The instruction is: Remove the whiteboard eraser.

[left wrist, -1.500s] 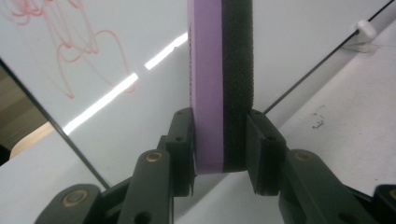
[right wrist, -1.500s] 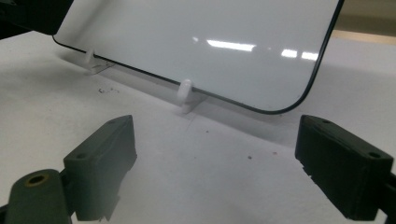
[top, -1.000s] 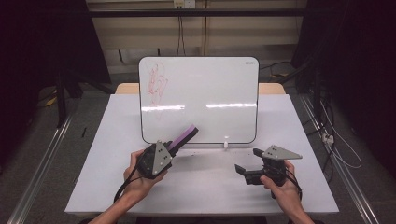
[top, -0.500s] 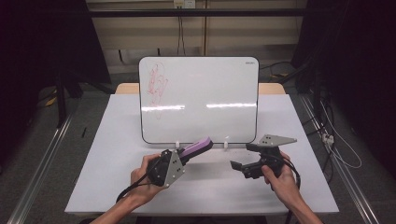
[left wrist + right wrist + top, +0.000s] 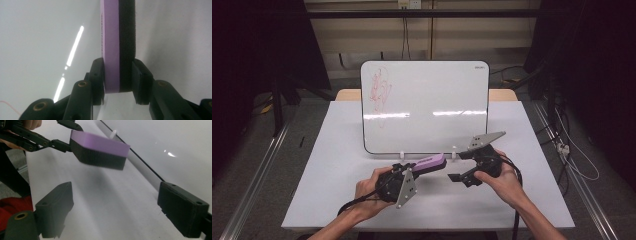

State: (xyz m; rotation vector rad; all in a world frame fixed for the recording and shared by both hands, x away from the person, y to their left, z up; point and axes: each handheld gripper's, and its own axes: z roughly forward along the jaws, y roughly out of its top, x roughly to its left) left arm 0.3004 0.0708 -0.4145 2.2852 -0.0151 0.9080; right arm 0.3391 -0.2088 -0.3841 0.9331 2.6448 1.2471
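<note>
The worktop (image 5: 337,165) is a pale grey sheet on a wooden table, set in a dim room with dark drapes at both sides, floor rails and loose cables. A whiteboard (image 5: 432,95) stands upright at the middle of the worktop on small white feet, with red scribble (image 5: 379,90) at its upper left and the rest wiped bare. The left gripper (image 5: 409,167) is clamped on an eraser (image 5: 429,162), purple-backed with a black felt face, held off the worktop just in front of the whiteboard's lower edge. The right gripper (image 5: 462,167) sits close beside the eraser with nothing between its jaws, which have just been narrowing from wide. Risks, as judged: the grip is near one end of the eraser, so pressure on the whiteboard could pivot or dislodge it; a hard push could tip the freestanding whiteboard backward; the two grippers could collide, given how near they stand.
</note>
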